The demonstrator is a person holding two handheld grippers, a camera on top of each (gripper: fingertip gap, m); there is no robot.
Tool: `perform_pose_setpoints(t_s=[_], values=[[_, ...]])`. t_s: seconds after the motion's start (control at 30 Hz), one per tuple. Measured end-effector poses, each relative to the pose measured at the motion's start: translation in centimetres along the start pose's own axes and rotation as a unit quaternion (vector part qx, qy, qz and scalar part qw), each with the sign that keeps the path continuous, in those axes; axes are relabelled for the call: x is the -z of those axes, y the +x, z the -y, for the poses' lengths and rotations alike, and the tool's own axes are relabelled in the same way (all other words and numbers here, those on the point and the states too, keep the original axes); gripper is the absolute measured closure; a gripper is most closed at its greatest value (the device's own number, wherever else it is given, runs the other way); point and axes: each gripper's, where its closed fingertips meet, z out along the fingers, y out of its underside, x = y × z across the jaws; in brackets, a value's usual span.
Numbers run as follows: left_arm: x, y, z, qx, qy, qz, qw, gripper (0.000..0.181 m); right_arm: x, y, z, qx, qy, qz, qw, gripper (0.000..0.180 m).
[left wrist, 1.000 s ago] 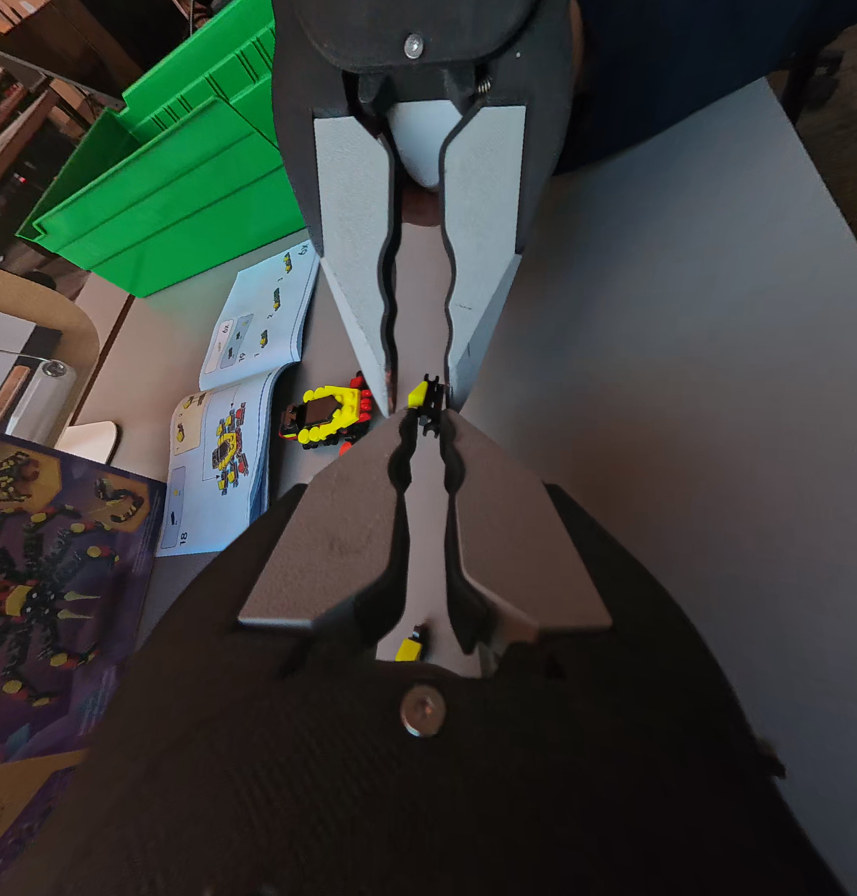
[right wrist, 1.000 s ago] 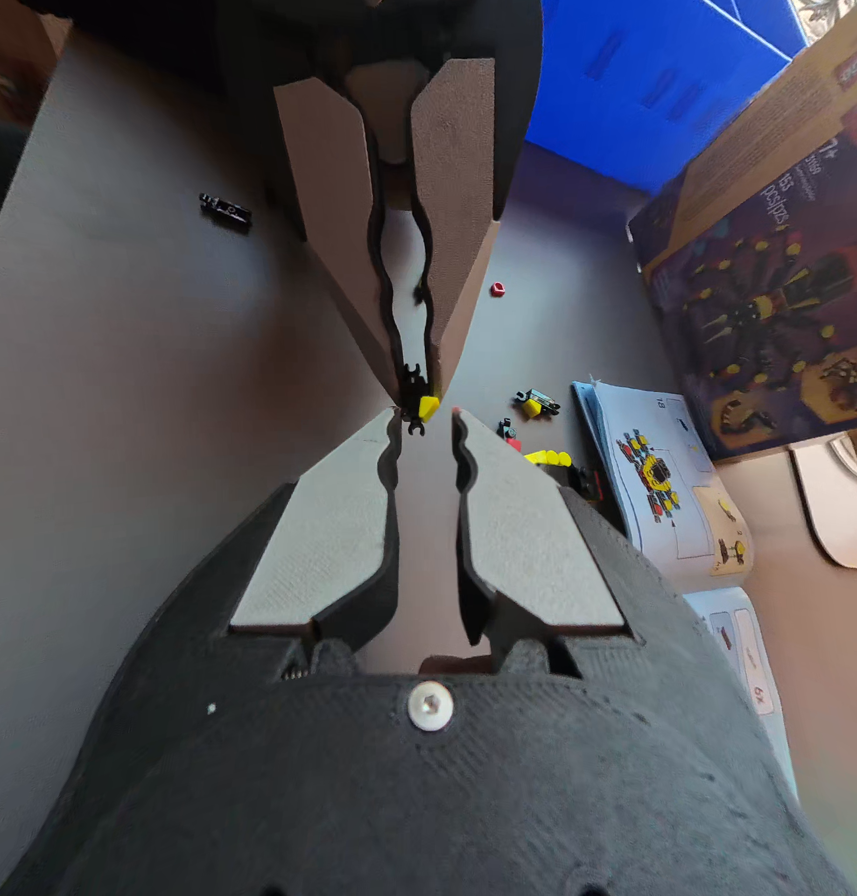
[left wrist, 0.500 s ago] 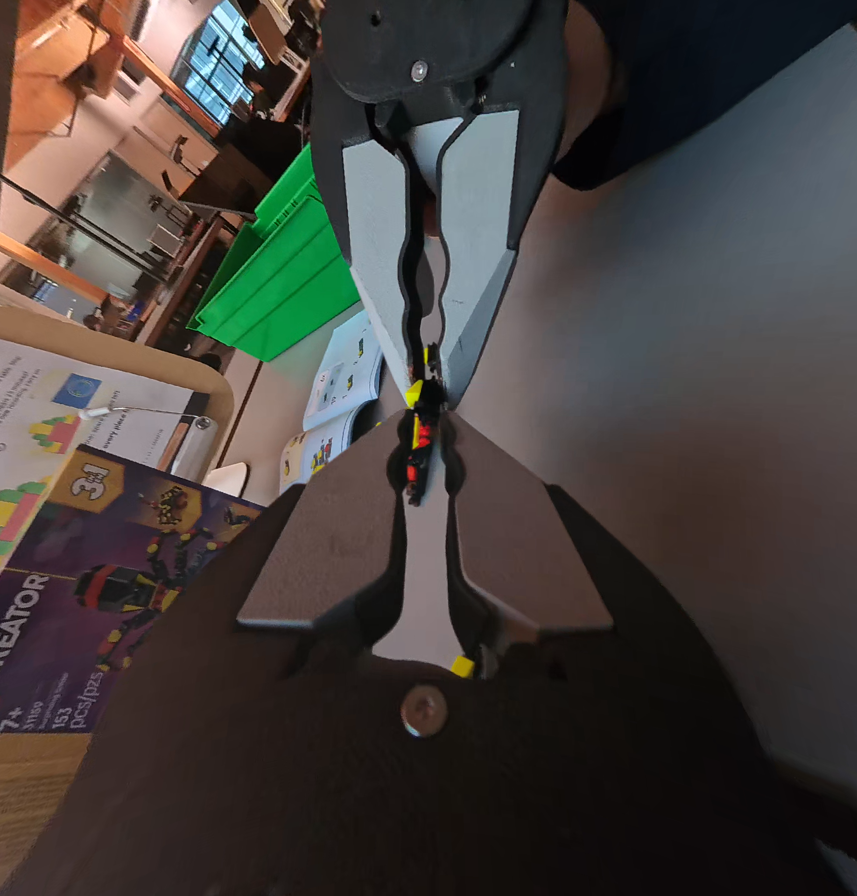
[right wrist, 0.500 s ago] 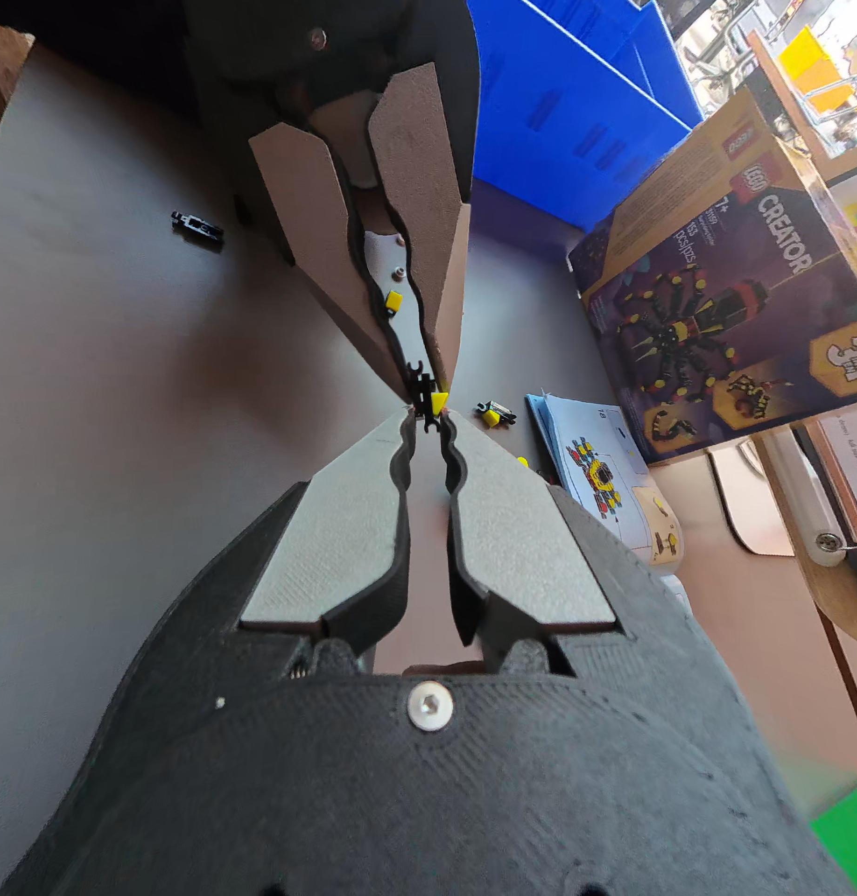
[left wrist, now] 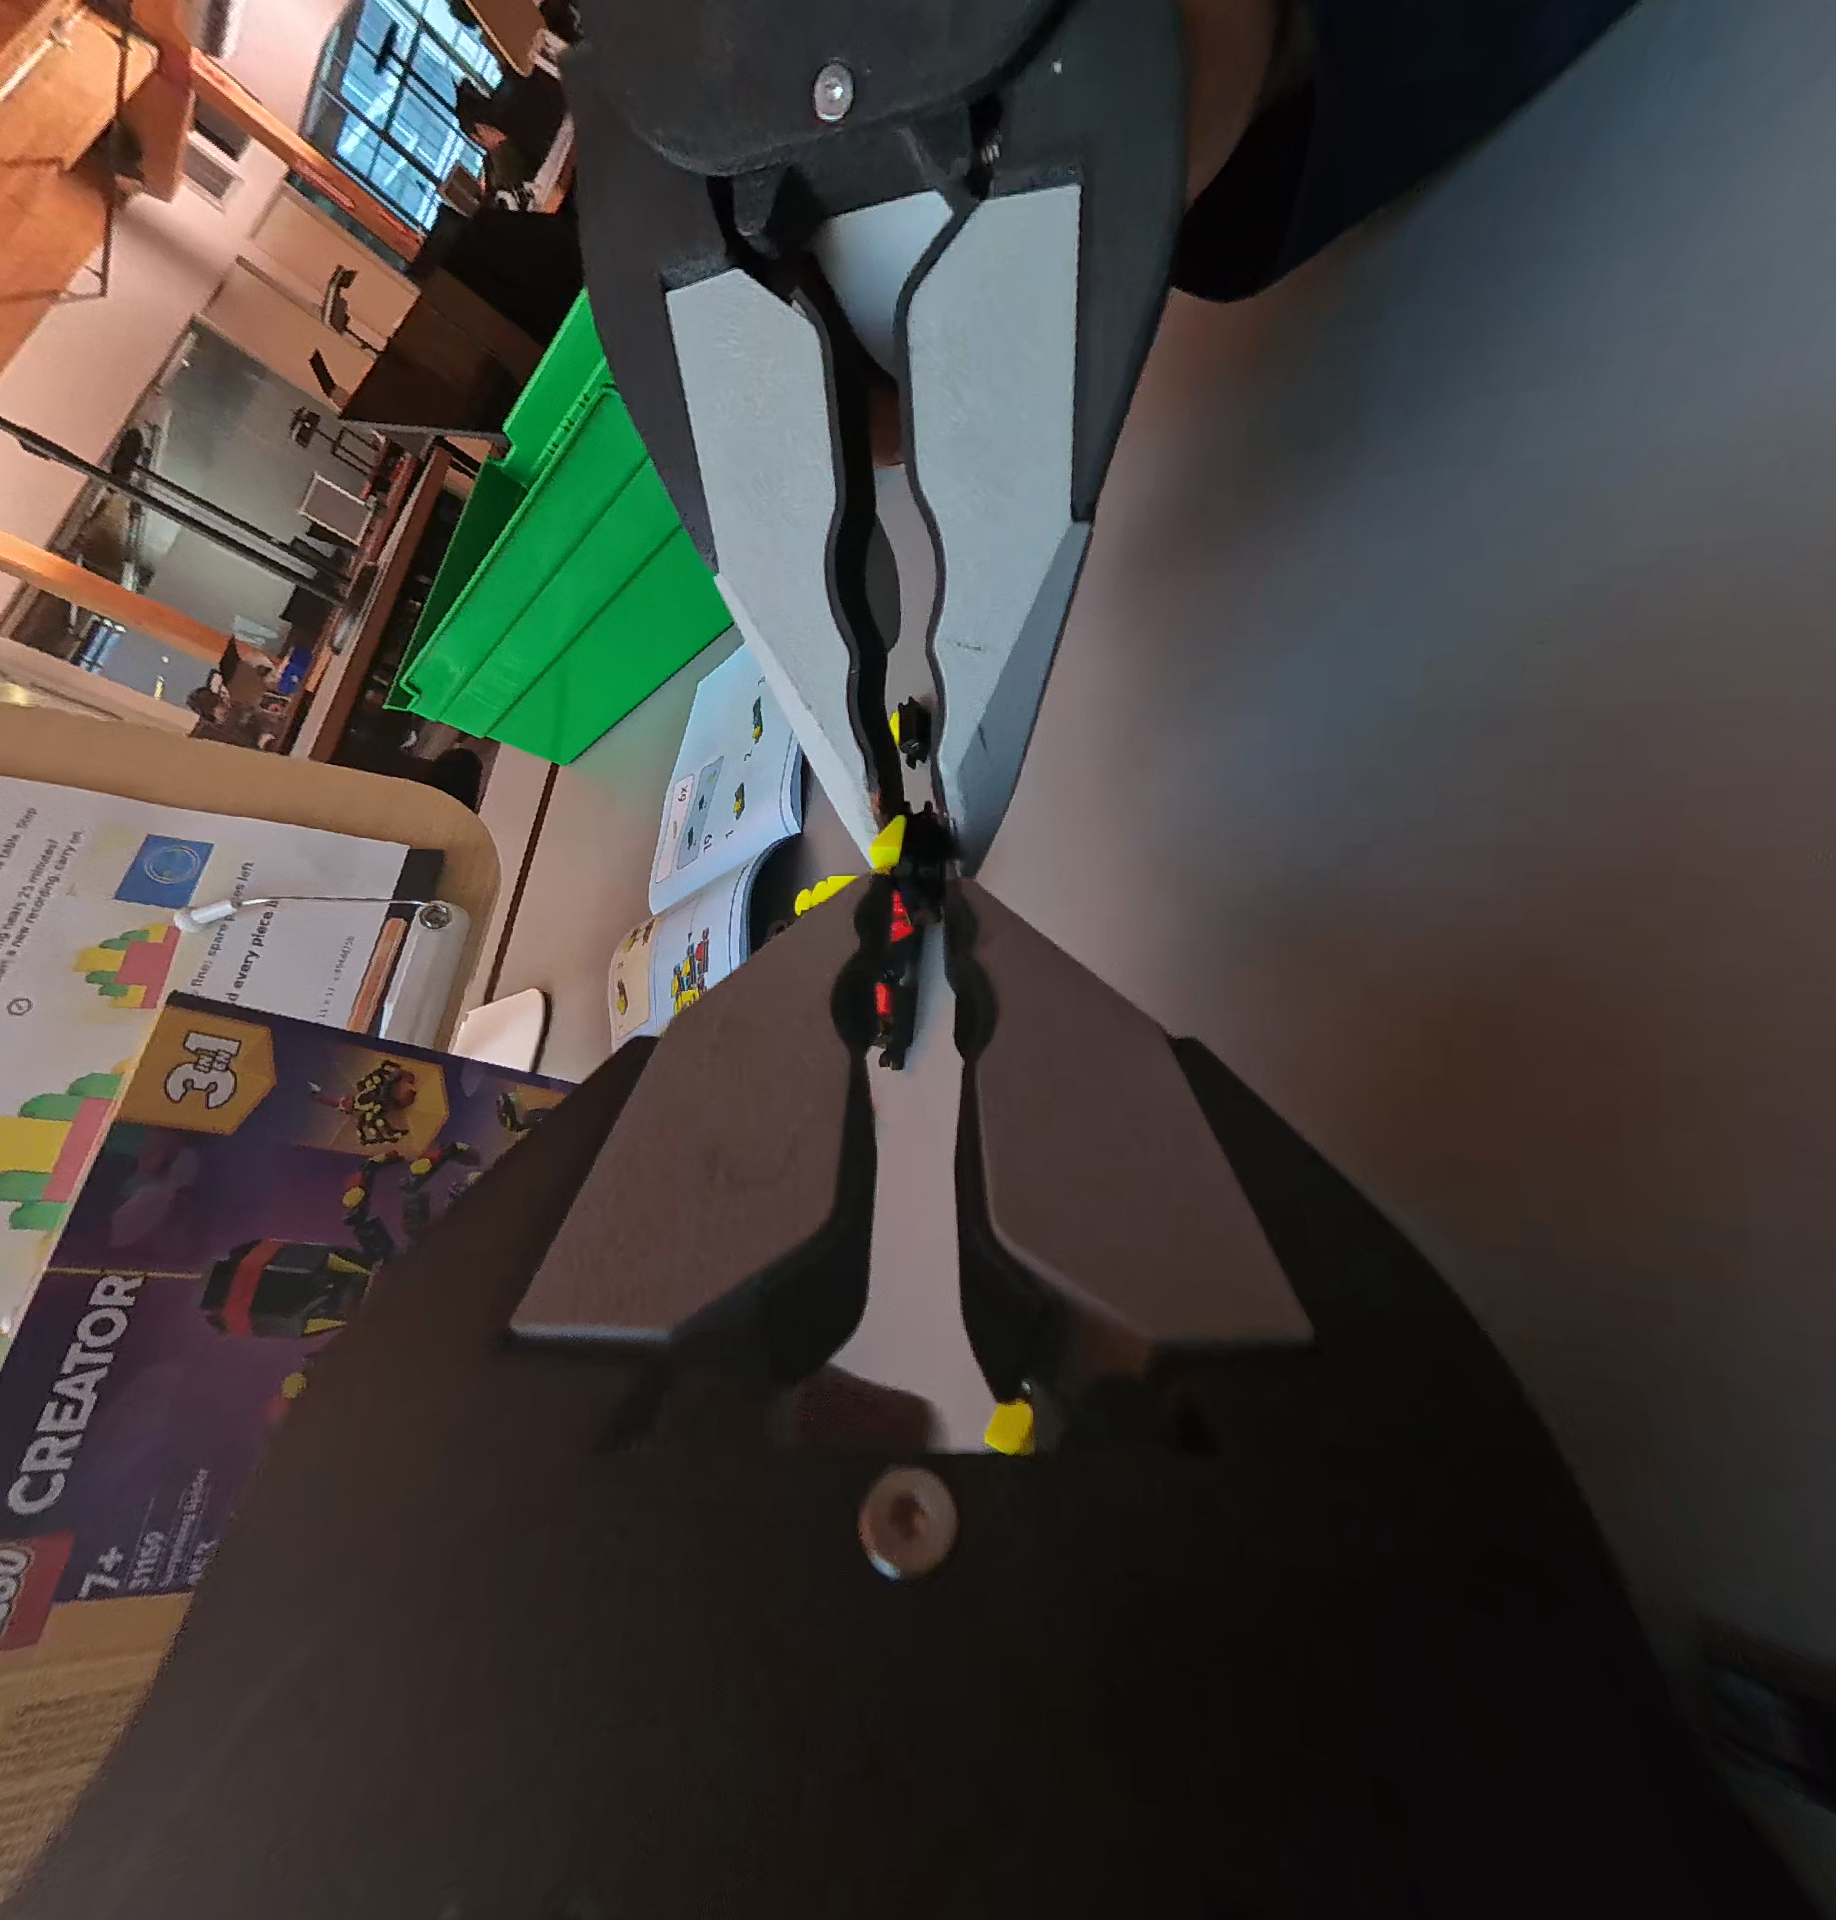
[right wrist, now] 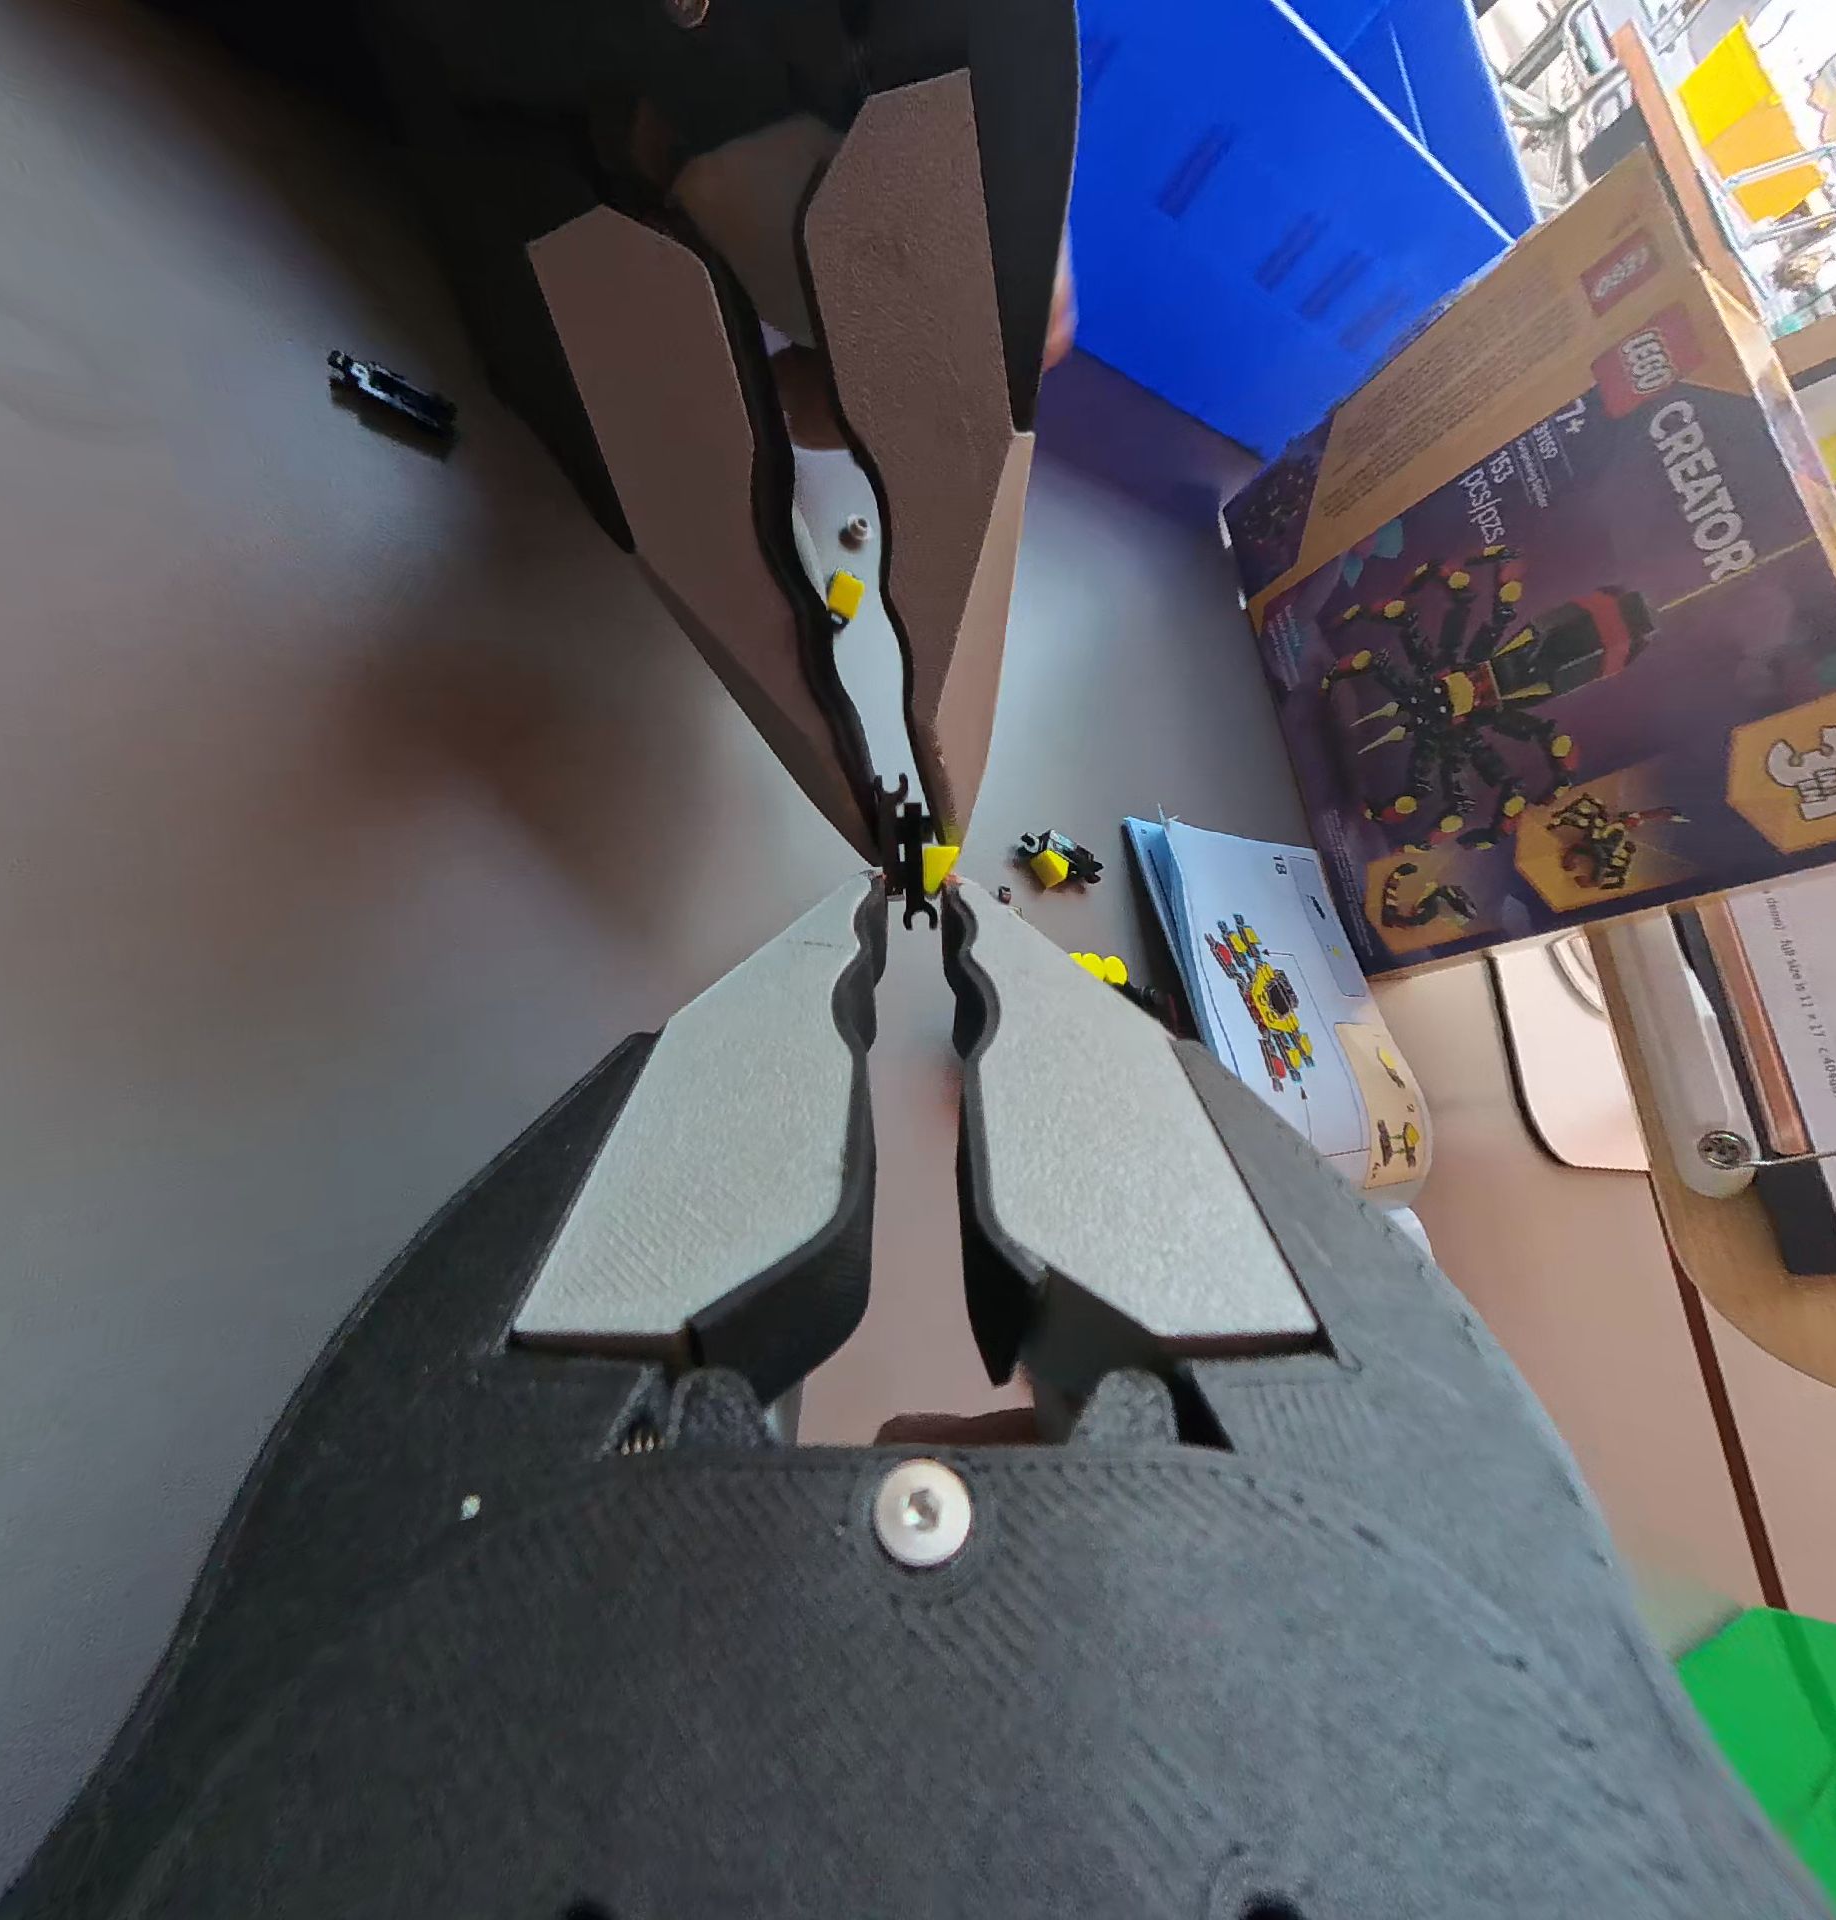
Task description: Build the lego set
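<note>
A small black clip piece with a yellow wedge (right wrist: 909,847) sits where my two grippers meet tip to tip above the grey table (right wrist: 218,831). My left gripper (left wrist: 909,909), with brown pads, is shut on it and comes in from the top of the right wrist view (right wrist: 909,826). My right gripper (right wrist: 912,899), with grey pads, is closed narrowly around the piece's lower end. In the left wrist view the piece (left wrist: 916,844) shows between the right gripper's tips (left wrist: 914,821). The part-built yellow, red and black model (right wrist: 1096,968) lies on the table behind.
An open instruction booklet (right wrist: 1267,997) and the purple set box (right wrist: 1579,665) lie to one side. A blue bin (right wrist: 1257,208) and a green bin (left wrist: 581,582) stand at the table edges. Loose pieces lie on the table: a black one (right wrist: 389,387) and a black-yellow one (right wrist: 1054,862). Only a small space, under 4 cm, lies between the two pairs of fingers.
My right gripper's fingers have narrowed onto the piece. Both grippers have tilted up together, so more of the box and the room shows. The left gripper keeps its hold.
</note>
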Motion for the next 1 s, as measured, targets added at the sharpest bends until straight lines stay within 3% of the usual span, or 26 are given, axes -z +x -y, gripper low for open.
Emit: perform_pose_setpoints(t_s=[0.3, 0.47, 0.6, 1.0], values=[[-0.6, -1.0, 0.2, -0.126, 0.003, 0.111, 0.986, 0.173, 0.2, 0.8, -0.4, -0.008, -0.009, -0.019, 1.0, 0.172], [-0.3, -0.8, 0.3, -0.108, -0.014, 0.071, 0.992, 0.174, 0.2, 0.6, -0.1, 0.007, -0.01, -0.024, 1.0, 0.172], [-0.9, 0.7, -0.8, -0.101, -0.061, 0.02, 0.993, 0.175, -0.7, -0.5, -1.4, 0.04, -0.062, -0.012, 0.997, 0.172], [-1.1, 1.0, -1.4, -0.086, -0.081, 0.006, 0.993, 0.176, -1.1, -0.7, -2.0, 0.065, -0.087, -0.026, 0.994, 0.173]])
